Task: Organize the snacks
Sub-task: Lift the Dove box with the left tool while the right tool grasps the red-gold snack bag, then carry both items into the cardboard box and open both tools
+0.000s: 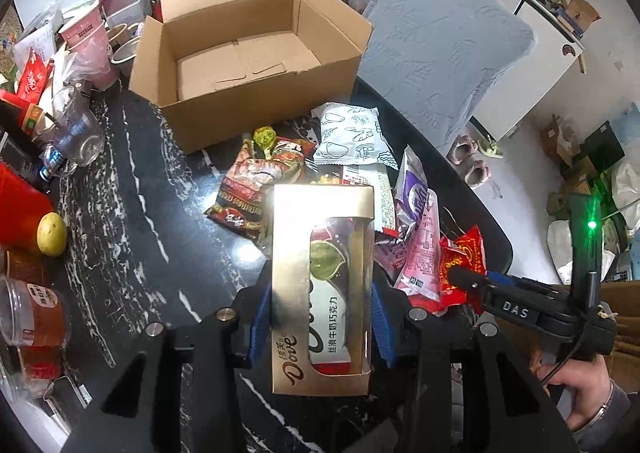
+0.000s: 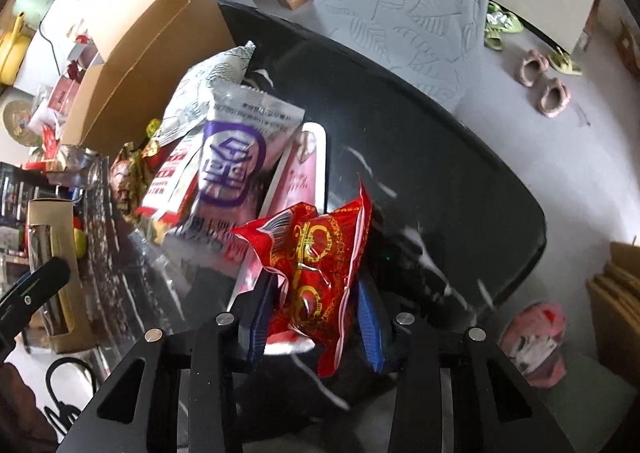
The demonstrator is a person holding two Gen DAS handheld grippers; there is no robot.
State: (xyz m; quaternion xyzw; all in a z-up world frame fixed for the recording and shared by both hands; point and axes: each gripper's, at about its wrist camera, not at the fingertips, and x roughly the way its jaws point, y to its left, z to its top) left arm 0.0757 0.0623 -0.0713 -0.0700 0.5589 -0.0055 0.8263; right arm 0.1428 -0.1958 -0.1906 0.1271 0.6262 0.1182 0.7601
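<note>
Two snacks were held at once: the gold chocolate box [image 1: 322, 289] was clamped in the left gripper [image 1: 320, 317], the red packet [image 2: 316, 265] in the right gripper [image 2: 316, 317]. Both were judged lifted for carrying; placement in the empty cardboard box [image 1: 244, 65] was called for next.

To my left on the table [image 1: 132, 189]: pink paper cups [image 1: 90, 39], a glass mug [image 1: 76, 133], a lemon [image 1: 52, 233]. Pink slippers [image 2: 544, 81] lie on the floor beyond a grey cushion [image 1: 444, 53].

"Dove" on gold choc box [image 1: 322, 293]; "DAS" on right gripper [image 1: 464, 279] (white letters).
</note>
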